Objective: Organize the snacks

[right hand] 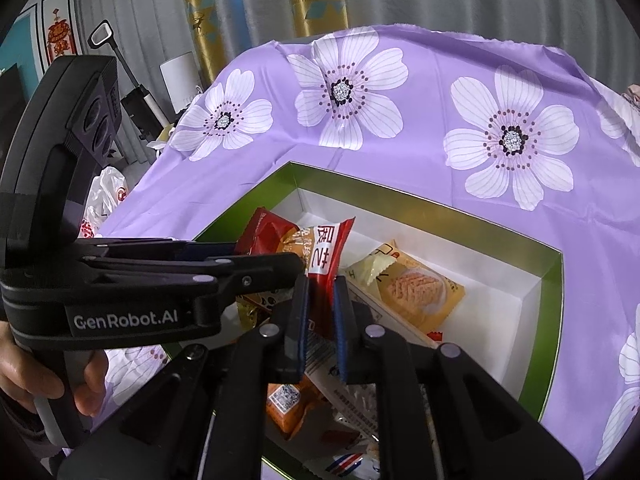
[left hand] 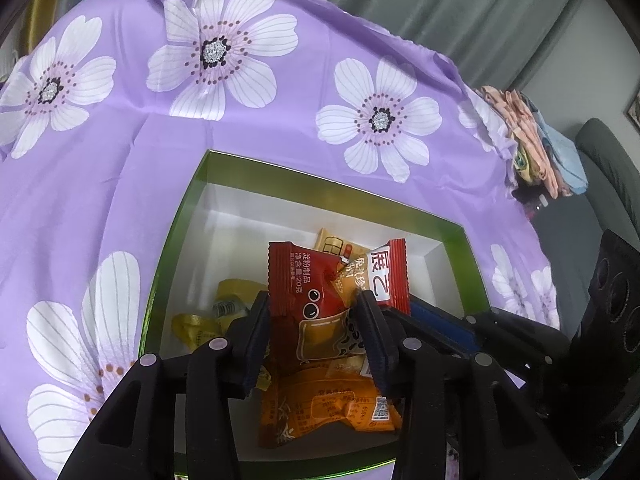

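Observation:
A green-rimmed box with a white inside sits on a purple flowered cloth; it also shows in the right wrist view. Both grippers hold one red and orange snack packet above the box. My left gripper is shut on its left part. My right gripper is shut on the packet's red end; its blue-padded fingers enter the left wrist view from the right. Orange packets, yellow wrappers and a biscuit packet lie in the box.
The purple flowered cloth covers the table around the box. Folded cloths lie at its far right edge. Curtains, a white plastic bag and a floor cleaner stand beyond the table's left side.

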Motion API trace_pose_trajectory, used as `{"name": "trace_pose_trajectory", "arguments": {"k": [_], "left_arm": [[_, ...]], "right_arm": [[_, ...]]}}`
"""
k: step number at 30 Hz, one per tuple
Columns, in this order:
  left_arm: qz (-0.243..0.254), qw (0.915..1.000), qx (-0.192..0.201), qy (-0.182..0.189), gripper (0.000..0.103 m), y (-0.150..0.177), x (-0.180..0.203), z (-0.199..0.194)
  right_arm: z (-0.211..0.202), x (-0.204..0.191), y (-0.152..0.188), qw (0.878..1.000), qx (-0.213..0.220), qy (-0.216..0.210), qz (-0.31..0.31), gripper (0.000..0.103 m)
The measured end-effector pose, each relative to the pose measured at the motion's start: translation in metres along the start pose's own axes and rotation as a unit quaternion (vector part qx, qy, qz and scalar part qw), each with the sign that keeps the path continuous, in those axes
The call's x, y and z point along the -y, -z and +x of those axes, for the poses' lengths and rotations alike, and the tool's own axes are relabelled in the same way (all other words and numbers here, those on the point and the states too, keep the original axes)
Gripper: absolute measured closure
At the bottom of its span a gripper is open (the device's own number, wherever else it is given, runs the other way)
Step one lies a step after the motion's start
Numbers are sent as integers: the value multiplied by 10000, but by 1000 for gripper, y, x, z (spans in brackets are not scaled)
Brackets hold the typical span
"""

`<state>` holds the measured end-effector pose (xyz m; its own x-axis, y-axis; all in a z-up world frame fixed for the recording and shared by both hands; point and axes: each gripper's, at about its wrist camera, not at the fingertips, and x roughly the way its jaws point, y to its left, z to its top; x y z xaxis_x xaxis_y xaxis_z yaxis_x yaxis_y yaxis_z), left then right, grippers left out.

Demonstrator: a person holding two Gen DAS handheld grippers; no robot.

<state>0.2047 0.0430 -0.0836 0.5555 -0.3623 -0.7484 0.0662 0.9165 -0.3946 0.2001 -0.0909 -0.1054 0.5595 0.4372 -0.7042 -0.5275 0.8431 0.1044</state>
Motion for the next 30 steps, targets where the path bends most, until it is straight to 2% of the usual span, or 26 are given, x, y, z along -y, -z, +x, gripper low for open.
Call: {"name": "trace_pose_trajectory", "arguments": {"k": [3,6,7,8,9,10,11,12,13,14,15,18,22,27,30], "left_arm": [[16,10000,-1,-60,59,0,2,-1],[112,9994,10,-321,43,2,6,-6],[153,9989,7,-433,35,3,8,-8],[162,9986,42,-493,30,3,9,-11],[168,9985,66,-515,29,4,10,-16],[163,9985,81,-523,29,5,11,-20],[155,9983,119,-554,24,5,12,-26],[163,9977,160,-632,18,5,15,-34],[193,9970,214,-713,8,6,17,-40],[244,9960,333,-792,4,7,22,-52],[276,9952,406,-847,4,6,26,-60],[344,9921,573,-1061,3,5,41,-88],[423,9864,734,-1411,1,8,61,-123],[522,9864,844,-1314,1,16,79,-162],[709,9805,939,-1576,1,20,93,-180]], "right_arm": [[-2,0,2,10000,20,-39,72,85],[-10,-2,3,10000,88,5,42,82],[-14,-4,4,9999,111,41,29,80],[-18,-5,4,9999,148,64,22,77],[-24,-6,5,9998,184,84,25,66],[-31,-6,5,9996,224,156,55,60],[-36,-6,5,9994,253,213,74,50],[-44,-6,5,9992,288,267,93,43],[-55,-7,5,9990,331,276,101,40],[-61,-8,4,9989,361,291,98,30],[-71,-11,3,9986,390,362,67,18],[-102,-19,-1,9968,523,600,-71,4],[-139,-27,-8,9953,576,773,-122,0],[-174,-33,-11,9955,508,796,-81,0],[-194,-40,-12,9949,555,825,-167,0]]}}
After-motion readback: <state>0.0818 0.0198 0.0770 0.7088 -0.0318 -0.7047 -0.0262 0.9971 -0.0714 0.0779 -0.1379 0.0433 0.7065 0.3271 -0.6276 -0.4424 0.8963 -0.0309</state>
